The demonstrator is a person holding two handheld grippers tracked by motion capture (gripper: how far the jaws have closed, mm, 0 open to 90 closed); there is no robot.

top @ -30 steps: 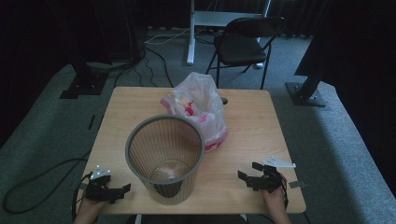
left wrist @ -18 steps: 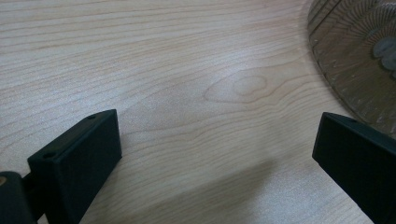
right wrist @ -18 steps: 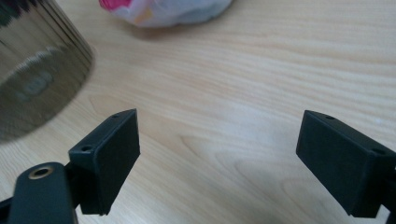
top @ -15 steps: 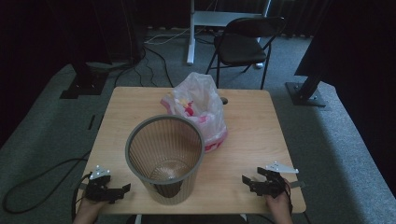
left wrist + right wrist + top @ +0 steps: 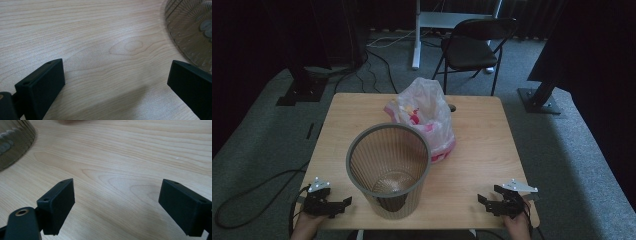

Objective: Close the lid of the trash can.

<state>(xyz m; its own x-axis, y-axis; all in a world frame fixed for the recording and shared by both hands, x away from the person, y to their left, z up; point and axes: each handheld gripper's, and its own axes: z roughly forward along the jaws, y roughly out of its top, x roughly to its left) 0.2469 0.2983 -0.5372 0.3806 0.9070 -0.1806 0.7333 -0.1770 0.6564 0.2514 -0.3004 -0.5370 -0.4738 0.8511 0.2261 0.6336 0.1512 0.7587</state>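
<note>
You are holding both tongs spread and empty: left tongs [image 5: 343,202] and right tongs [image 5: 484,201] resting low on the tabletop [image 5: 482,135]. The wastebasket [image 5: 388,170] is standing between them, the plastic bag [image 5: 424,117] just behind; be reaching for the bag's loose top.

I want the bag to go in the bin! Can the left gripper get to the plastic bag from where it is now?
Probably not straight away. The mesh wastebasket stands between the left gripper and the plastic bag behind it, so it would have to go around or over. Its jaws are open and empty.
</note>
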